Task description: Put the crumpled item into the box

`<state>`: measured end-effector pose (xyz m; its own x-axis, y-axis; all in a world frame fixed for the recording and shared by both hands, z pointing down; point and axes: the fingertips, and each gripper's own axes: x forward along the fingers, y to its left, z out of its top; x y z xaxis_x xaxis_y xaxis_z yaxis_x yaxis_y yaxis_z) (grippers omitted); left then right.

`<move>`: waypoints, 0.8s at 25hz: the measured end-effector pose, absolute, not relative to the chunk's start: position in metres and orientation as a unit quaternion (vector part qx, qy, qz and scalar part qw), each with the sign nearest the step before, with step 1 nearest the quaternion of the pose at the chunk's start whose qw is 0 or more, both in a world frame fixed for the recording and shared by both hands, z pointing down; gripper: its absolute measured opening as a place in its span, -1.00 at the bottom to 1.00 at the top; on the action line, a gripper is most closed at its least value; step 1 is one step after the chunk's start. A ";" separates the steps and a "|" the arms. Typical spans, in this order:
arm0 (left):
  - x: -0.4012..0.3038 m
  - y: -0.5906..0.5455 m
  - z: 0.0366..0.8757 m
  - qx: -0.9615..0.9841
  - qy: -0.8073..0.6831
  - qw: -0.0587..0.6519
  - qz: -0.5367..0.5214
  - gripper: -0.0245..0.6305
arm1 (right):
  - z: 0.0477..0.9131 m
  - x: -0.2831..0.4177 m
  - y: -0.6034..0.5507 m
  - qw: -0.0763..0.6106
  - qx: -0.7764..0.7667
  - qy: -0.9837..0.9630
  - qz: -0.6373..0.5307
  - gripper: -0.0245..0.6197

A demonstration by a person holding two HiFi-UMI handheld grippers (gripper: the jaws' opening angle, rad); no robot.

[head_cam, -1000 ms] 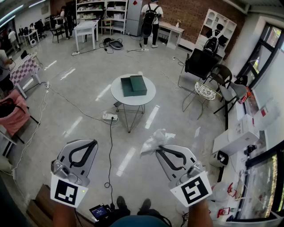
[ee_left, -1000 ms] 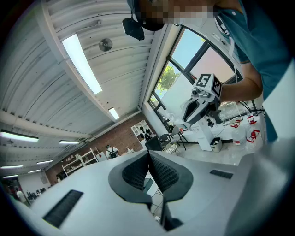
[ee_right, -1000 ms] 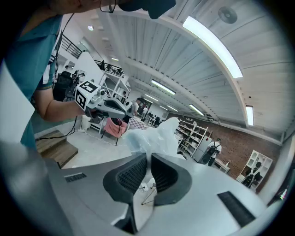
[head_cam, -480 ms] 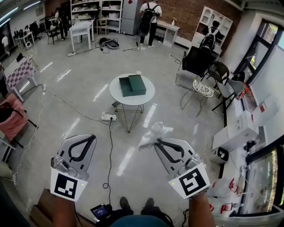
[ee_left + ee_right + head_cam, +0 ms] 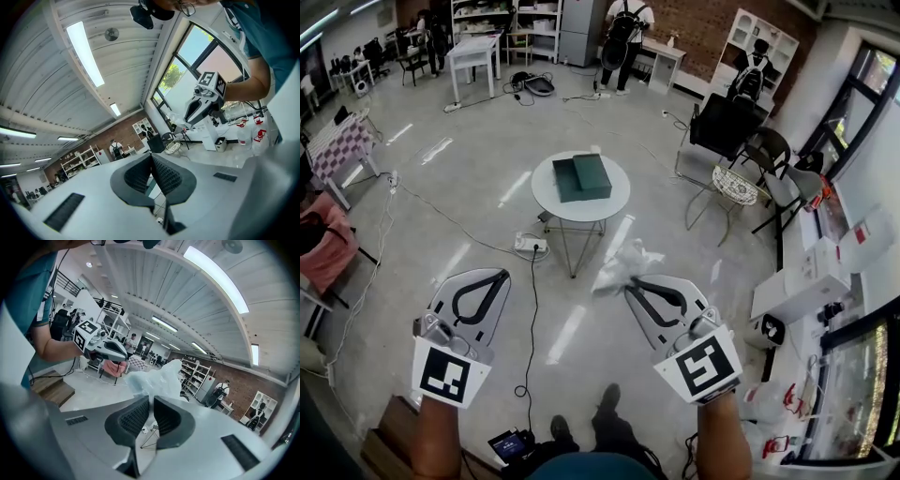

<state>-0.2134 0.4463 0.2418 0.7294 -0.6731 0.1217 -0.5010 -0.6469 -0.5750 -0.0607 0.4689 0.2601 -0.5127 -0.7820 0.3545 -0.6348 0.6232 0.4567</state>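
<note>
Left gripper, jaws pressed together and empty, is held low beside the right gripper, which pinches the crumpled white item in mid-air, well apart from the green box lying at the middle of the round table.

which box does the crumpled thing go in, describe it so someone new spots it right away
Find the small round white table on thin wire legs, alone in the middle of the shiny grey floor. The box lies on top of it. It is dark green and flat-sided, unlike the white boxes by the window at the right.
</note>
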 end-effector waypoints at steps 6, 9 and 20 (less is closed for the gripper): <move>-0.175 0.401 0.241 -0.883 0.351 0.257 -0.178 -0.87 | 0.265 -0.023 0.417 0.263 0.388 -0.873 -0.134 -0.75; -0.153 0.379 0.236 -0.877 0.362 0.256 -0.184 -0.87 | 0.263 -0.002 0.390 0.261 0.374 -0.880 -0.134 -0.75; -0.090 0.325 0.243 -0.855 0.405 0.250 -0.205 -0.87 | 0.267 0.059 0.319 0.239 0.329 -0.902 -0.145 -0.75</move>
